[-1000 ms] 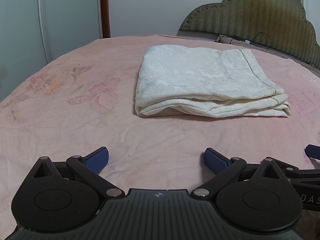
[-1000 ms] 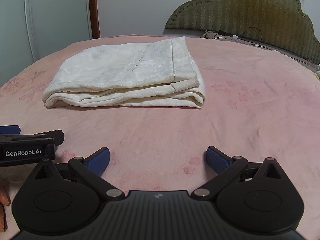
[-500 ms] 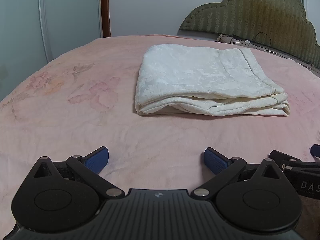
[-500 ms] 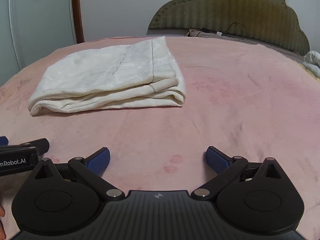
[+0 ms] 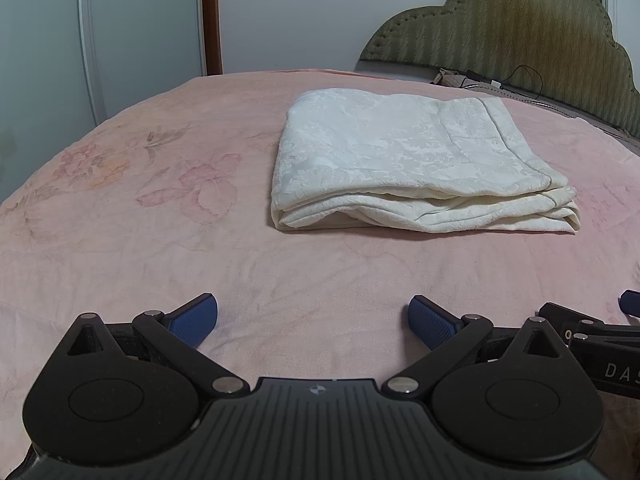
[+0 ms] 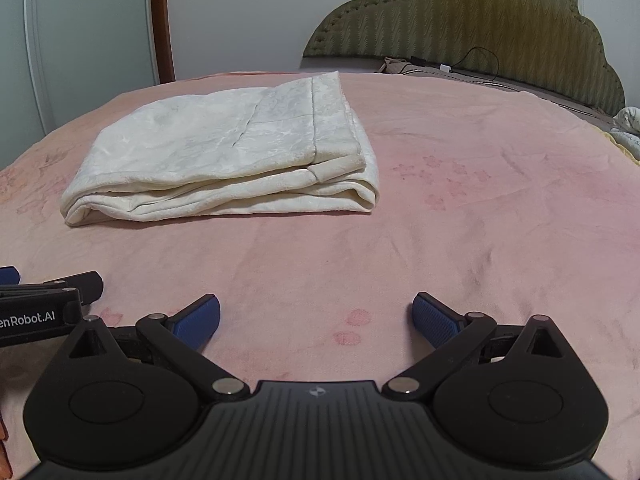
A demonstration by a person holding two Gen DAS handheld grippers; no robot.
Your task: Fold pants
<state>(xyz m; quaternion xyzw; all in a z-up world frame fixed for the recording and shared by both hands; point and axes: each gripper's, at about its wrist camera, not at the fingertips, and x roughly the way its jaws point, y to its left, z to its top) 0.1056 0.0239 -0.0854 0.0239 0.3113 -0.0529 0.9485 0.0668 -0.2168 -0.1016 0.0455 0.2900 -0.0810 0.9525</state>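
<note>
The cream-white pants (image 5: pixel 412 164) lie folded into a neat flat rectangle on the pink bedspread (image 5: pixel 140 220); they also show in the right wrist view (image 6: pixel 224 152). My left gripper (image 5: pixel 313 320) is open and empty, low over the bedspread, well short of the pants' near edge. My right gripper (image 6: pixel 316 320) is open and empty too, just as far back, with the pants ahead and to its left. The two grippers sit side by side; the right one's edge shows in the left wrist view (image 5: pixel 592 328), the left one's in the right wrist view (image 6: pixel 48 300).
A padded olive headboard (image 5: pixel 520 28) stands behind the bed at the back right, with a dark cable (image 5: pixel 520 76) at its foot. A pale wardrobe door (image 5: pixel 140 32) and a brown door frame (image 5: pixel 211 16) stand at the back left. Crumpled bedding (image 6: pixel 628 124) lies far right.
The right wrist view swung right half a second ago and has swung partly back left. The left gripper has barely moved. Both stay open. The pants have not moved.
</note>
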